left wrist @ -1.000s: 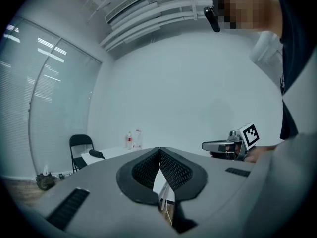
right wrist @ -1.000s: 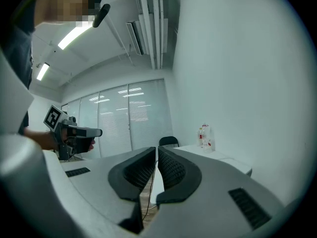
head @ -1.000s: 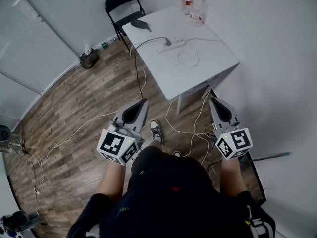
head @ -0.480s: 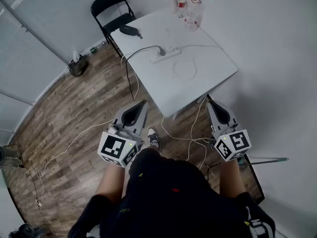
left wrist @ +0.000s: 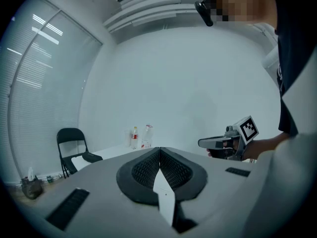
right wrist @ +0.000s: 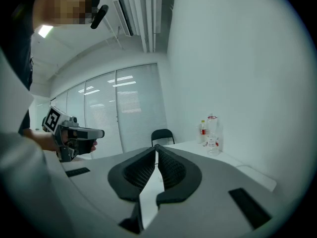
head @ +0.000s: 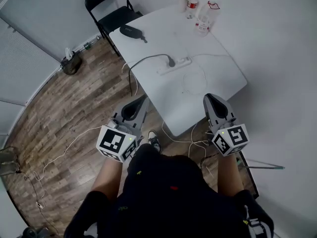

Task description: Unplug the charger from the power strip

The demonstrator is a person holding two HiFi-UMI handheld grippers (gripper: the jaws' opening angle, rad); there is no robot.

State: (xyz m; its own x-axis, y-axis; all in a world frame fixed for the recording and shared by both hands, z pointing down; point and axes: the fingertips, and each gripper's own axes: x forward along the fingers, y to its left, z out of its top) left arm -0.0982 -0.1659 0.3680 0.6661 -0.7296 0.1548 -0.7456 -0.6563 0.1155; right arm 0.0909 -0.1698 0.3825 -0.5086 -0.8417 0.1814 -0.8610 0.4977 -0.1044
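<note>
A white power strip (head: 174, 66) lies in the middle of the white table (head: 218, 90), far ahead of both grippers. A black charger plug (head: 171, 62) sits in its left end, and its black cable runs off the table's left edge. My left gripper (head: 143, 100) hangs over the floor just short of the table's near corner, shut and holding nothing; its tips meet in the left gripper view (left wrist: 159, 148). My right gripper (head: 208, 97) hovers at the table's near edge, also shut and holding nothing, as the right gripper view (right wrist: 156, 146) shows.
A loop of thin white cable (head: 193, 81) lies on the table near the strip. Bottles (head: 198, 9) stand at the far corner, with a black pouch (head: 130, 31) at the far left. A black folding chair (head: 106, 6) stands behind. Loose cables (head: 188, 138) trail over the wood floor.
Both grippers have moved forward towards the table together. The table and power strip now lie closer in the head view. Both jaws stayed shut.
</note>
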